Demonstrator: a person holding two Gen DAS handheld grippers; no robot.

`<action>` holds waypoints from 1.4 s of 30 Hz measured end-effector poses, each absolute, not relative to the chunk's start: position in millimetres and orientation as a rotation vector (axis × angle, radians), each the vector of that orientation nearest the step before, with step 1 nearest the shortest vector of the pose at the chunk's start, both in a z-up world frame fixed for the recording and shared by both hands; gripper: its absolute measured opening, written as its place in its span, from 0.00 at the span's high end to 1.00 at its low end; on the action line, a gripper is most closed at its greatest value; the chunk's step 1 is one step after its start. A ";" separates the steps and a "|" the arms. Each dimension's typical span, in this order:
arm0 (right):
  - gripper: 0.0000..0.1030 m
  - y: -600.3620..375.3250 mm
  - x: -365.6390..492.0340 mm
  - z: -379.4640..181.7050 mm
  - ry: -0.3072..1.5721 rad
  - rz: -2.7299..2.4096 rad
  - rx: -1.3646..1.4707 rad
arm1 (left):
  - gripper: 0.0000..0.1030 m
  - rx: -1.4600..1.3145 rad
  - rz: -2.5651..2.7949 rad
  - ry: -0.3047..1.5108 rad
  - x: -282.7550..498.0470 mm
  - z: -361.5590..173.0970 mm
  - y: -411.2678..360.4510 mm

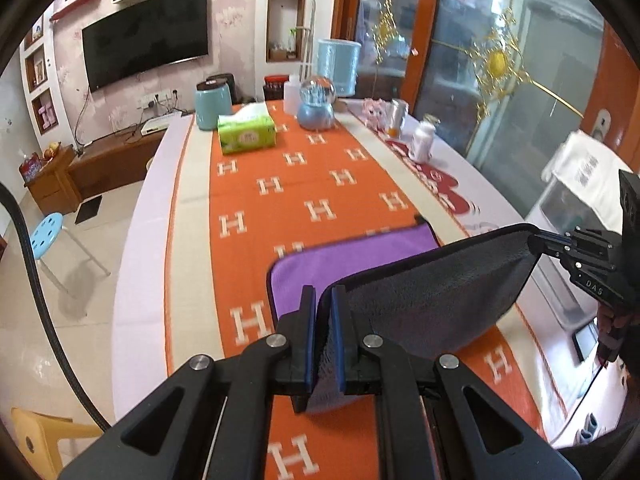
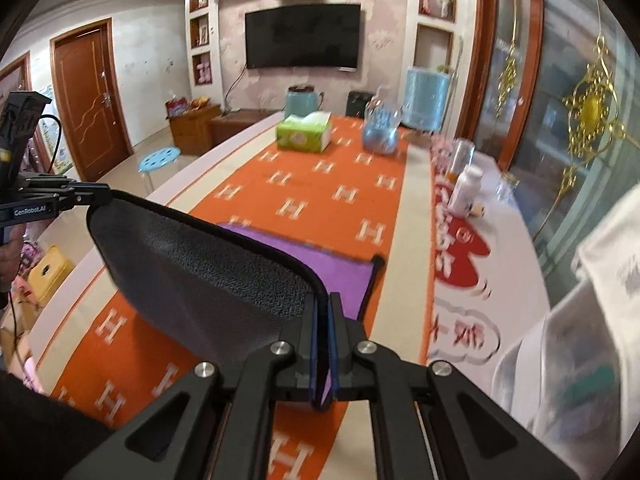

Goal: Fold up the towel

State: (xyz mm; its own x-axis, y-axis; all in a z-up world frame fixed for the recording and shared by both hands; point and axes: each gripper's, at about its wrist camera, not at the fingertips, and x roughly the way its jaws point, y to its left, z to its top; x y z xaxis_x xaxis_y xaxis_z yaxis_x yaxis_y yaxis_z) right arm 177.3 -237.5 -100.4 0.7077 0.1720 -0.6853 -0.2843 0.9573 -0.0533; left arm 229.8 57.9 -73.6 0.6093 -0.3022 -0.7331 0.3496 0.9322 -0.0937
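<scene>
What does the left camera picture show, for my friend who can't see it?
Two black grippers hold up the near edge of a purple and grey towel, the left gripper at one corner and the right gripper at the other. The rest lies on an orange table runner, with a green tissue box beyond.

Black left tool, blue pads, silver screws.

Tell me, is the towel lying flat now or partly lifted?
Partly lifted. The left gripper and right gripper each clamp a corner of the towel, raising its grey side while the purple part lies on the table.
</scene>
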 end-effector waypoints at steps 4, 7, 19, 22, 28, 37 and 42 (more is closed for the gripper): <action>0.96 -235.6 203.1 -104.2 0.693 0.212 -0.182 | 0.94 0.028 -0.369 0.810 258.3 -79.7 59.3; 0.96 -233.1 217.4 -110.7 0.671 0.175 -0.199 | 0.94 0.016 -0.363 0.801 279.0 -89.0 58.6; 0.96 -217.8 250.7 -151.2 0.548 0.033 -0.283 | 0.94 -0.010 -0.320 0.855 342.2 -149.0 50.5; 0.94 -214.3 257.5 -159.4 0.537 0.015 -0.300 | 0.94 -0.016 -0.320 0.883 349.8 -162.6 47.6; 0.62 -209.1 266.5 -167.5 0.556 -0.007 -0.312 | 0.78 -0.009 -0.319 0.907 352.4 -170.0 42.5; 0.46 -210.3 265.5 -164.4 0.552 -0.006 -0.299 | 0.56 -0.032 -0.306 0.888 342.0 -157.7 40.8; 0.35 -213.3 257.2 -154.4 0.553 -0.023 -0.283 | 0.41 -0.030 -0.252 0.868 329.2 -143.3 42.2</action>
State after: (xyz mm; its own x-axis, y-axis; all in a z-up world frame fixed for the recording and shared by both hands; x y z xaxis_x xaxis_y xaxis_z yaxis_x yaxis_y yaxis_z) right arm 257.2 -213.3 -154.4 0.8519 -0.0970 -0.5146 -0.0543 0.9610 -0.2711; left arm 329.2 42.2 -143.3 0.6187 -0.2313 -0.7508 0.2070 0.9699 -0.1282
